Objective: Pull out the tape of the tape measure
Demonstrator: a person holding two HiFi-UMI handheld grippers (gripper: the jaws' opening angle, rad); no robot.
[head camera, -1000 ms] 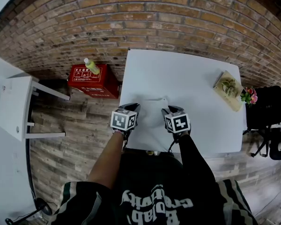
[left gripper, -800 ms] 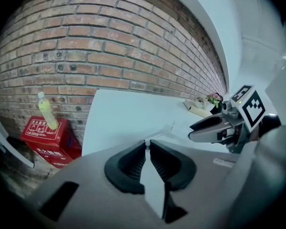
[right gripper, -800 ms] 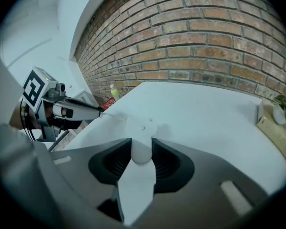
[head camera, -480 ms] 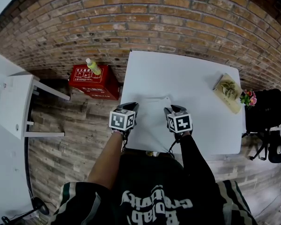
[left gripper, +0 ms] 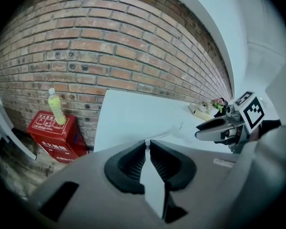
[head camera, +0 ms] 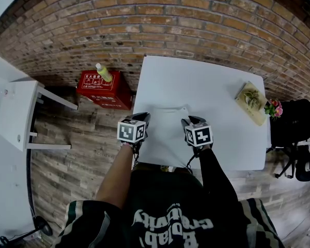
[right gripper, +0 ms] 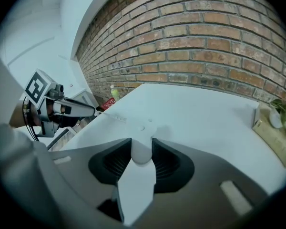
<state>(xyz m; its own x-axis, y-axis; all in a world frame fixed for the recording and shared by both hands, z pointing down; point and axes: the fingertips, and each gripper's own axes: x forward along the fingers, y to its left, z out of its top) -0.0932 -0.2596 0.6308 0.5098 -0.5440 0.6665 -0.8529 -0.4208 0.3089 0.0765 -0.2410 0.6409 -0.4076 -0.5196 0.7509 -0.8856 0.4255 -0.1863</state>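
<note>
In the right gripper view a small white tape measure case (right gripper: 142,147) sits between the jaws of my right gripper (right gripper: 142,142), which is shut on it. Its thin white tape (right gripper: 109,119) runs left over the white table (head camera: 206,87) to my left gripper (right gripper: 72,109). In the left gripper view the left gripper (left gripper: 147,143) has its jaws nearly together, pinching the tape end (left gripper: 168,130). In the head view both grippers sit near the table's front edge, left gripper (head camera: 144,117) and right gripper (head camera: 189,121), with the pale tape (head camera: 168,108) stretched between them.
A red box (head camera: 102,89) with a green bottle (head camera: 104,73) on top stands on the wooden floor left of the table. A white stool (head camera: 18,112) is further left. A tan packet with a plant (head camera: 251,101) lies at the table's right edge, with flowers (head camera: 274,107) and a black chair (head camera: 294,120) beyond.
The two grippers have drawn slightly apart, the left one edging left and the right one edging right, and the tape between them lies a little straighter.
</note>
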